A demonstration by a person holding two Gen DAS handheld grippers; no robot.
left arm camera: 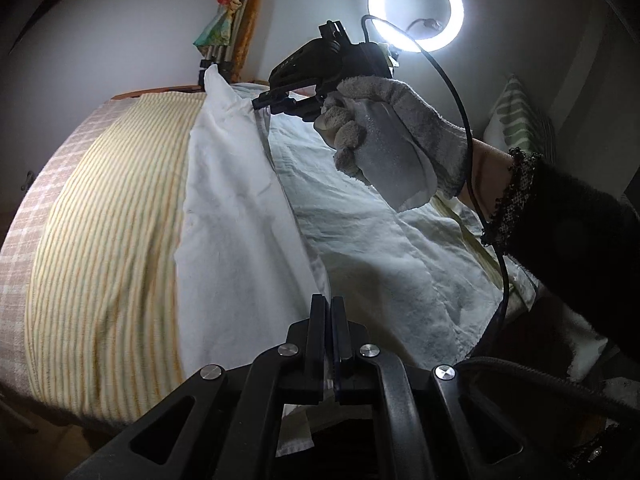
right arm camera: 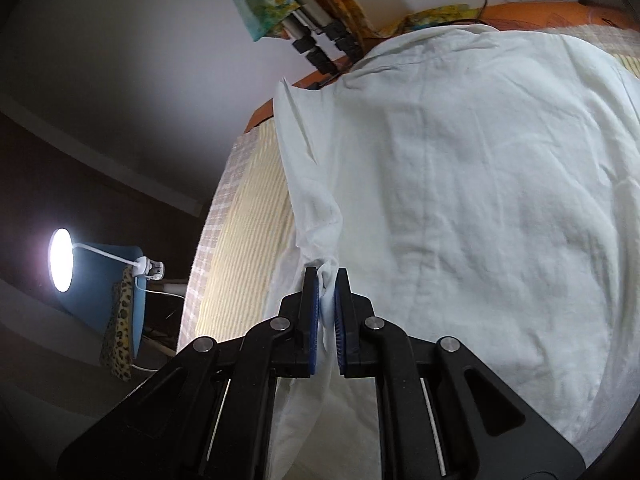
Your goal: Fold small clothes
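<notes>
A white garment (left arm camera: 240, 208) lies on a yellow striped cloth (left arm camera: 104, 216) over the table. My left gripper (left arm camera: 327, 308) is shut on the garment's near edge and lifts a fold of it. My right gripper (left arm camera: 256, 104), held by a gloved hand (left arm camera: 384, 136), pinches the far end of the same raised edge. In the right wrist view the right gripper (right arm camera: 327, 280) is shut on a bunched edge of the white garment (right arm camera: 460, 200), which spreads flat to the right over the striped cloth (right arm camera: 248, 216).
A ring light (left arm camera: 416, 8) shines at the back right. A desk lamp (right arm camera: 60, 260) and a blue chair with a leopard-print cloth (right arm camera: 120, 320) stand off the table's side. A tripod with colourful fabric (right arm camera: 280, 4) leans at the far edge.
</notes>
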